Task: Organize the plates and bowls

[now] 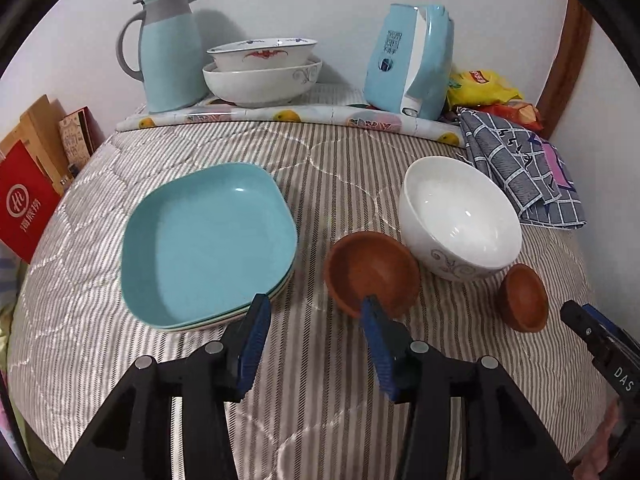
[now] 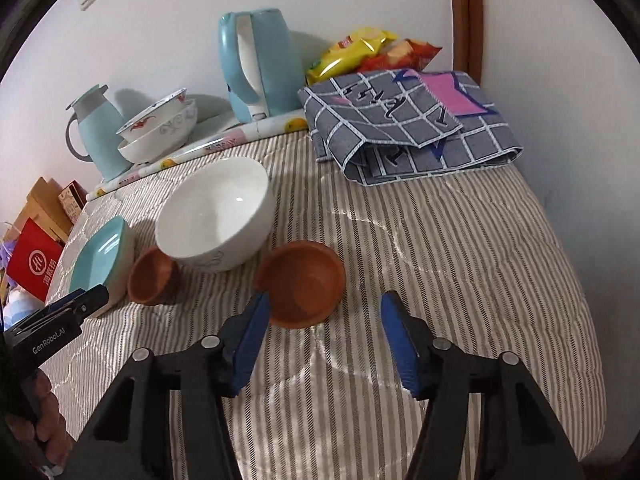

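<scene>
A stack of plates with a blue one on top (image 1: 208, 244) lies on the striped cloth at the left. To its right sit a brown bowl (image 1: 370, 270), a large white bowl (image 1: 460, 218) and a second small brown bowl (image 1: 523, 297). My left gripper (image 1: 316, 308) is open and empty, between the plates and the first brown bowl. In the right wrist view my right gripper (image 2: 326, 308) is open and empty, just in front of the second brown bowl (image 2: 302, 282); the white bowl (image 2: 214, 214), the first brown bowl (image 2: 154, 276) and the plates (image 2: 102, 258) lie to its left.
At the back stand a blue jug (image 1: 168, 52), two stacked white bowls (image 1: 262, 70) and a blue kettle (image 1: 412, 60). A folded checked cloth (image 2: 408, 128) and snack bags (image 2: 360, 50) lie at the back right. Boxes (image 1: 28, 196) stand off the left edge.
</scene>
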Demonstrator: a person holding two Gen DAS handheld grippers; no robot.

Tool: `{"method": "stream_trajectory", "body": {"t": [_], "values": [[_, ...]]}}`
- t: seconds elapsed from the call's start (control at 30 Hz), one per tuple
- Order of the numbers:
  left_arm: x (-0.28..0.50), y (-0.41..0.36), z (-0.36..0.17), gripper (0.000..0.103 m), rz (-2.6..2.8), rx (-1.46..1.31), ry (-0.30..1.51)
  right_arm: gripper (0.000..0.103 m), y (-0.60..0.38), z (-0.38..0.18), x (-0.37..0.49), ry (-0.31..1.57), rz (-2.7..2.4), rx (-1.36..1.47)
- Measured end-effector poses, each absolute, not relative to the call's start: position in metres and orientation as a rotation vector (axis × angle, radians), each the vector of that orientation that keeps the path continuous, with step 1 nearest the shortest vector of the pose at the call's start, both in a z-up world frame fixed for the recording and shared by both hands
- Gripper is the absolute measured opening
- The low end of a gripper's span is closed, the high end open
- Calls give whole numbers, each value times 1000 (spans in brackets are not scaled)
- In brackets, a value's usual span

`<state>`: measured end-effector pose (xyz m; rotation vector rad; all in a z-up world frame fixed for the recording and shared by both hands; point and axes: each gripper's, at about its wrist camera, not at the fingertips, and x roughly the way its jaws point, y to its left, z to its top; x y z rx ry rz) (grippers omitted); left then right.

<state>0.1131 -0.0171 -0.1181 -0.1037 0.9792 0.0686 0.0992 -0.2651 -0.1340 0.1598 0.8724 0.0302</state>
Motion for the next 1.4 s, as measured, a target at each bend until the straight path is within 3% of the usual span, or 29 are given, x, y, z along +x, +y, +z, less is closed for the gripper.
{"method": "stream_trajectory", "body": {"t": [0.53,0.8,1.4], "values": [[149,-25,-153,42,96,-189,1038,41,-271,-172,137,943,55,161],[158,-25,-166,25,97,-218,1078,28,-272,-185,147,971,68,183],[160,-25,-168,24,76,-217,1071,30,-269,-187,146,949,58,158]]}}
